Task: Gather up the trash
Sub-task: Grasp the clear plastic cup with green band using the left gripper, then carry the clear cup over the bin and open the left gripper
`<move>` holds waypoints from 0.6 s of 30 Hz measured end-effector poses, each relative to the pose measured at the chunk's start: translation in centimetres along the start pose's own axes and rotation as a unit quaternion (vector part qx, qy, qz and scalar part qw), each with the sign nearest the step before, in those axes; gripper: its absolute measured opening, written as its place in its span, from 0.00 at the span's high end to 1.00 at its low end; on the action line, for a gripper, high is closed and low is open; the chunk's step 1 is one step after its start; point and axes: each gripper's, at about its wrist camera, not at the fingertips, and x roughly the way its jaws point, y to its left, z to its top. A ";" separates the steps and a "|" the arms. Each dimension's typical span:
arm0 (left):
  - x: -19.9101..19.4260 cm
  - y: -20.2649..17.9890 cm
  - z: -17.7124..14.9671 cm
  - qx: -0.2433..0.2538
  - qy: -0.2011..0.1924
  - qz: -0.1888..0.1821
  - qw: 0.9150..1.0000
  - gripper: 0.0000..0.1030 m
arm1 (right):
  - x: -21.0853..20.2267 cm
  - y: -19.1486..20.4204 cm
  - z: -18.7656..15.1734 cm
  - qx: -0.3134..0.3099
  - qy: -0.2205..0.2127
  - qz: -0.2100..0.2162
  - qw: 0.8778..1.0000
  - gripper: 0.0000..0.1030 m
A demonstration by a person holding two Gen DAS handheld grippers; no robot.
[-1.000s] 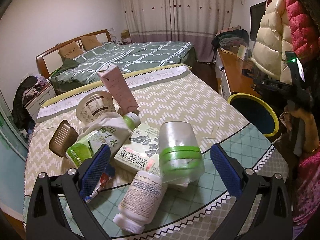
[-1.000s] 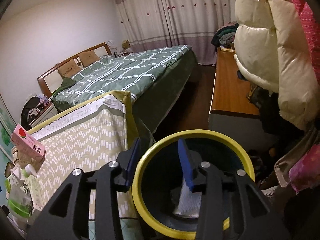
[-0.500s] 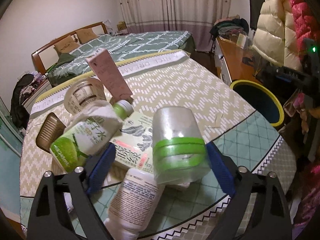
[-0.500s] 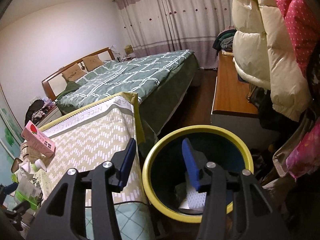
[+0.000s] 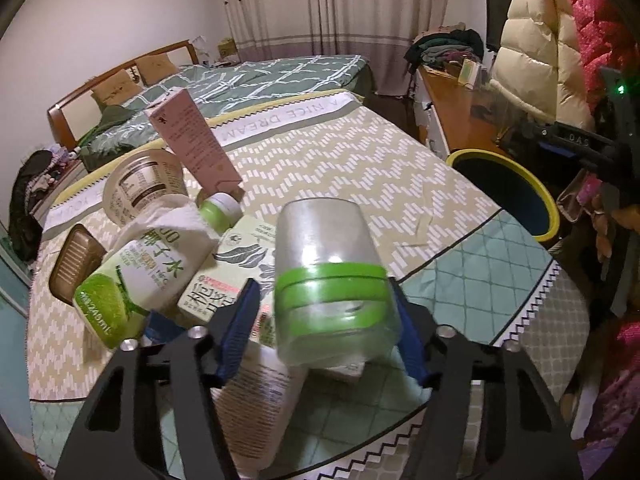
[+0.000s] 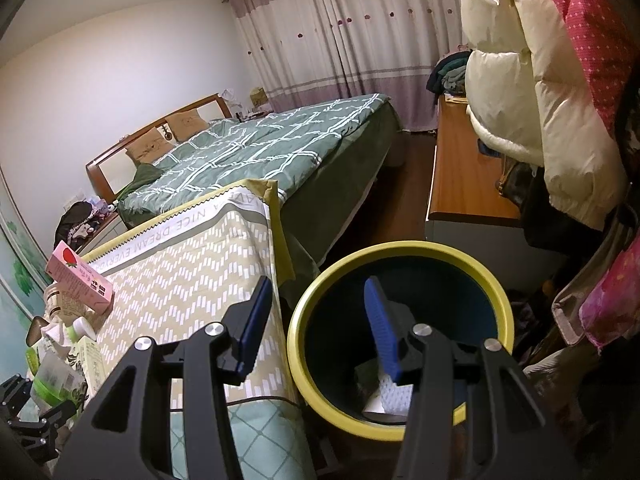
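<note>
1. Since a second ago, the left gripper (image 5: 326, 330) has been dropping closer to the pile of trash on the table (image 5: 360, 168), and its blue pads, then spread wide on either side of the clear jar (image 5: 330, 280), are now drawn in around it.
2. Its jaws are closing at this moment; the right pad (image 5: 408, 340) is lying against the jar's near end just below the green band, while the left pad (image 5: 240, 328) is standing just beside the jar, and whether it is touching yet I cannot tell.
3. The jar is lying on its side at the near end of the pile, resting on a green-and-white carton (image 5: 236, 264) and a white pill bottle (image 5: 260, 396).
4. To its left a green drink bottle (image 5: 136, 280) is lying under a crumpled tissue (image 5: 168, 220); farther back a paper cup (image 5: 142, 186) and a pink box (image 5: 192, 140) are leaning.
5. The right gripper (image 6: 316, 328) is hanging partly open with nothing between its pads, the left pad over the table's edge and the right pad over the mouth of the bin (image 6: 400, 254).
6. That yellow-rimmed bin is standing on the floor just right of the table, with white paper (image 6: 390, 398) lying at its bottom.
7. In the left wrist view the bin (image 5: 500, 164) is showing at the far right of the table, well apart from the jar.
</note>
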 end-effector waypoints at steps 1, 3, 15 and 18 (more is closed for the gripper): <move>0.1 0.0 0.0 0.000 0.001 -0.004 1.000 0.50 | -0.1 0.0 0.0 0.001 -0.001 0.001 1.000 0.55; 0.0 -0.1 0.0 0.001 0.000 -0.005 1.000 0.50 | -0.4 -0.2 0.0 0.002 -0.004 0.002 1.000 0.55; -0.8 -1.9 2.1 0.015 -0.017 -0.034 0.999 0.50 | -2.0 -1.7 -0.7 0.018 -0.014 -0.005 1.000 0.55; -0.5 -2.7 2.8 0.017 -0.018 -0.043 0.999 0.50 | -2.4 -2.3 -0.9 0.022 -0.016 -0.009 1.000 0.55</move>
